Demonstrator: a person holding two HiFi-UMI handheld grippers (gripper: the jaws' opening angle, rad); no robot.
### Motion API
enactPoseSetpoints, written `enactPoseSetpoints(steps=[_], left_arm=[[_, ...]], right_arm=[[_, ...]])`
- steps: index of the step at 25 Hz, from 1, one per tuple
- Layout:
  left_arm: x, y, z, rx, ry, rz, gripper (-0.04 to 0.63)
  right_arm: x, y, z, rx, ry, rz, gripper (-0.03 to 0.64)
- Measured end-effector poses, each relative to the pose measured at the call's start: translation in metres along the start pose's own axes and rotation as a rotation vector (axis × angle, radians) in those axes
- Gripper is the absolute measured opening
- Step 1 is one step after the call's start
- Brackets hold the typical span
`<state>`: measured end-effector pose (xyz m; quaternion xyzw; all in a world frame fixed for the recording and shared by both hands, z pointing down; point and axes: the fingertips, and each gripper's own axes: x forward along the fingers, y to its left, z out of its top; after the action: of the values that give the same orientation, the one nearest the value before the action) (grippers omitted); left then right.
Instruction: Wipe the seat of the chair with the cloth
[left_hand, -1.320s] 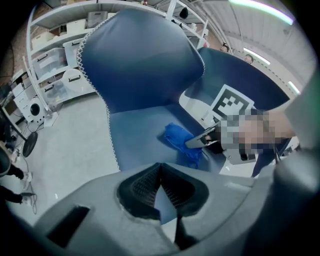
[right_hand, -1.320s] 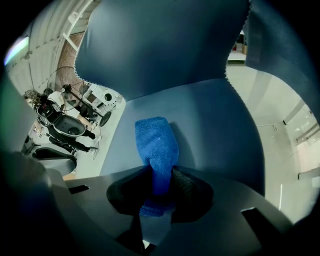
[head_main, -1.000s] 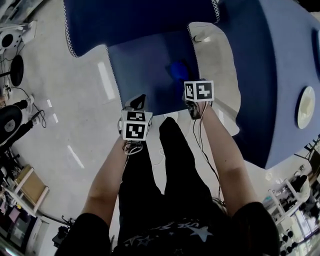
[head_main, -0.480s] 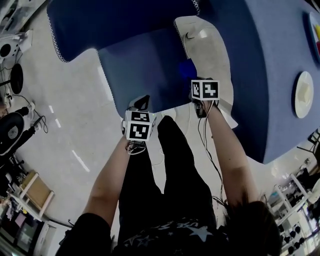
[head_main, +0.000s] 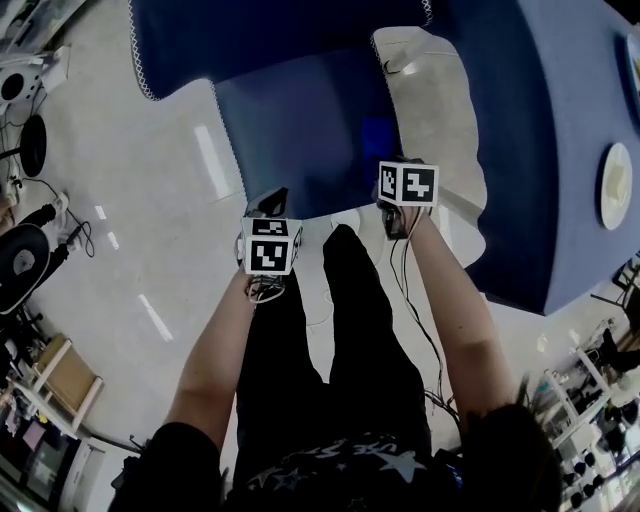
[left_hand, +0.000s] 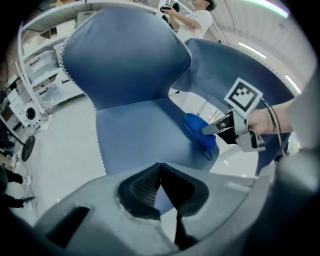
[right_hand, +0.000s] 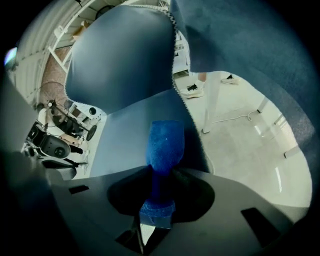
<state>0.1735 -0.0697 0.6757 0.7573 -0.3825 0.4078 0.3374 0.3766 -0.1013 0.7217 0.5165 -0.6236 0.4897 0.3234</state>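
Note:
The blue chair seat (head_main: 300, 130) lies ahead of me, with its backrest (head_main: 270, 30) beyond it. A bright blue cloth (head_main: 375, 135) rests on the seat near its right edge. My right gripper (head_main: 388, 160) is shut on the cloth (right_hand: 165, 142), which droops from the jaws onto the seat (right_hand: 125, 135). My left gripper (head_main: 272, 203) hovers at the seat's front edge, shut and holding nothing (left_hand: 160, 166). The left gripper view shows the cloth (left_hand: 200, 132) pinched by the right gripper (left_hand: 212, 129) over the seat (left_hand: 140, 130).
A table under a dark blue cover (head_main: 560, 150) stands close on the right, with a white plate (head_main: 612, 185) on it. Pale floor (head_main: 430, 100) shows between chair and table. Equipment and cables (head_main: 25, 250) sit at the left. The person's legs (head_main: 340, 330) are just below the seat's front.
The right gripper has slid the cloth a little toward the seat's right edge. The left gripper stays by the front edge, still shut.

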Motion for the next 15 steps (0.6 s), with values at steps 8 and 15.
enactPoseSetpoints(steps=[8, 15], left_arm=[[-0.031, 0.070, -0.027, -0.008, 0.007, 0.024, 0.020], [-0.046, 0.127, -0.061, -0.027, 0.030, 0.007, 0.020]], right_arm=[[0.030, 0.159, -0.038, -0.136, 0.066, 0.149, 0.109], [0.055, 0.258, -0.062, -0.194, 0.097, 0.221, 0.109]])
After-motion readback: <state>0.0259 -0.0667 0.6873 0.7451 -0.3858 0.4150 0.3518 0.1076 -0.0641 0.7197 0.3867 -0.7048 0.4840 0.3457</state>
